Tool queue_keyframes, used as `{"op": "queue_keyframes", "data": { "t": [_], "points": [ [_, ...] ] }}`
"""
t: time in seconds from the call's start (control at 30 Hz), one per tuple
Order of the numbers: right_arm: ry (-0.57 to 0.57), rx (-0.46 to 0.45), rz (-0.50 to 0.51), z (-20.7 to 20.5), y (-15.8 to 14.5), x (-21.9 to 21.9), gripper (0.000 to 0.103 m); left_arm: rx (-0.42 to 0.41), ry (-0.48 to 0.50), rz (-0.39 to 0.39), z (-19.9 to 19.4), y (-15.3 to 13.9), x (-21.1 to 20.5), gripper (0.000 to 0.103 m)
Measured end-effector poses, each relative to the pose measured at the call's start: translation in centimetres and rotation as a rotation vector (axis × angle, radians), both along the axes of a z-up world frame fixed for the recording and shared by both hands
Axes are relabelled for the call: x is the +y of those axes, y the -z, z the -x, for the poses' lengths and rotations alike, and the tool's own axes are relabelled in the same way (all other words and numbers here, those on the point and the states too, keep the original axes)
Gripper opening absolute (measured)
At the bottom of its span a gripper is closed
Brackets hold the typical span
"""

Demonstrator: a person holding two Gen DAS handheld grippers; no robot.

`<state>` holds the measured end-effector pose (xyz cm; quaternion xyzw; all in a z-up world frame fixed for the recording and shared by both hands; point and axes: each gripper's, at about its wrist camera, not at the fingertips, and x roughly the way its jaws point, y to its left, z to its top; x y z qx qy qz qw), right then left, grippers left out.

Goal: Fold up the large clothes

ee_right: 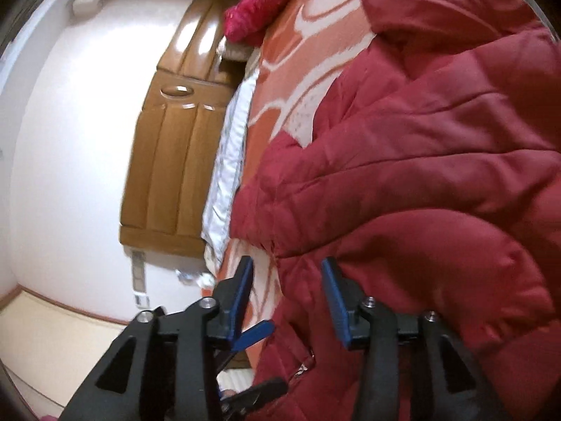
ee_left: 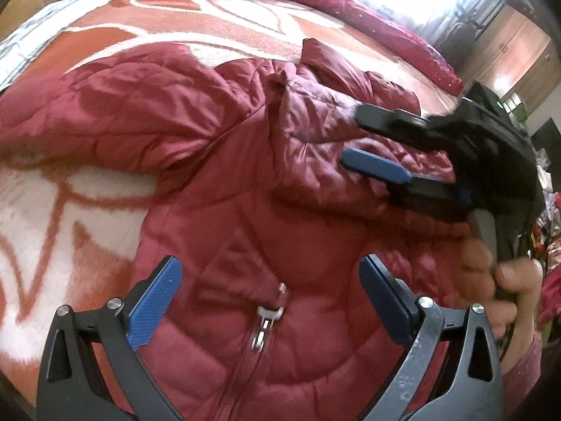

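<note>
**Red jacket spread on the bed**

No legible writing is seen. The quilted red jacket [ee_left: 245, 182] is laid on the orange-and-white blanket [ee_left: 210, 10]. Above its zipper pull [ee_left: 268, 312], shown only by the left view, the left hand-held gripper [ee_left: 270, 280] is held released. Beside the jacket's sleeve, the right hand-held gripper [ee_right: 287, 280] is released, empty. A wooden cabinet [ee_right: 175, 140] appears only in the right view.

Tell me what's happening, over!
Left gripper open above zipper pull. Right gripper open over red puffer jacket. Jacket unfolded on blanket. Nothing blocking.

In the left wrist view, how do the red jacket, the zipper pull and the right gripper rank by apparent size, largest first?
1. red jacket
2. right gripper, though nearness to the camera may enlarge it
3. zipper pull
</note>
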<state>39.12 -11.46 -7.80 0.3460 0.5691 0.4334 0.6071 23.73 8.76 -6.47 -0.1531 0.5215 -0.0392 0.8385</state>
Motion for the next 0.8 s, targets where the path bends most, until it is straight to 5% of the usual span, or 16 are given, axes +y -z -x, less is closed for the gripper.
{"op": "queue_keyframes", "data": {
  "t": [0.2, 0.27, 0.33, 0.4, 0.6, 0.8],
  "points": [
    [0.124, -0.102, 0.074, 0.7, -2.8, -4.9, 0.048, 0.024, -0.009, 0.092, -4.7, 0.7, 0.1, 0.101],
    [0.200, -0.131, 0.102, 1.2, -3.6, -7.7, 0.047, 0.021, -0.015, 0.101, -5.9, 0.9, 0.1, 0.081],
    [0.294, -0.150, 0.137, 1.8, -4.1, -11.3, 0.047, 0.033, -0.007, 0.101, -6.9, 1.1, 0.0, 0.035],
    [0.379, -0.173, 0.180, 2.3, -4.7, -14.2, 0.047, 0.012, 0.002, 0.101, -7.1, 0.6, 0.0, 0.015],
    [0.507, -0.323, 0.471, 3.3, -6.8, -19.5, 0.047, -0.166, 0.056, -0.051, -5.2, -4.1, -0.4, 0.015],
    [0.407, -0.305, 0.688, 3.0, -3.3, -18.2, 0.046, -0.088, 0.099, -0.232, -5.9, 0.5, -1.7, 0.021]
  ]
}}
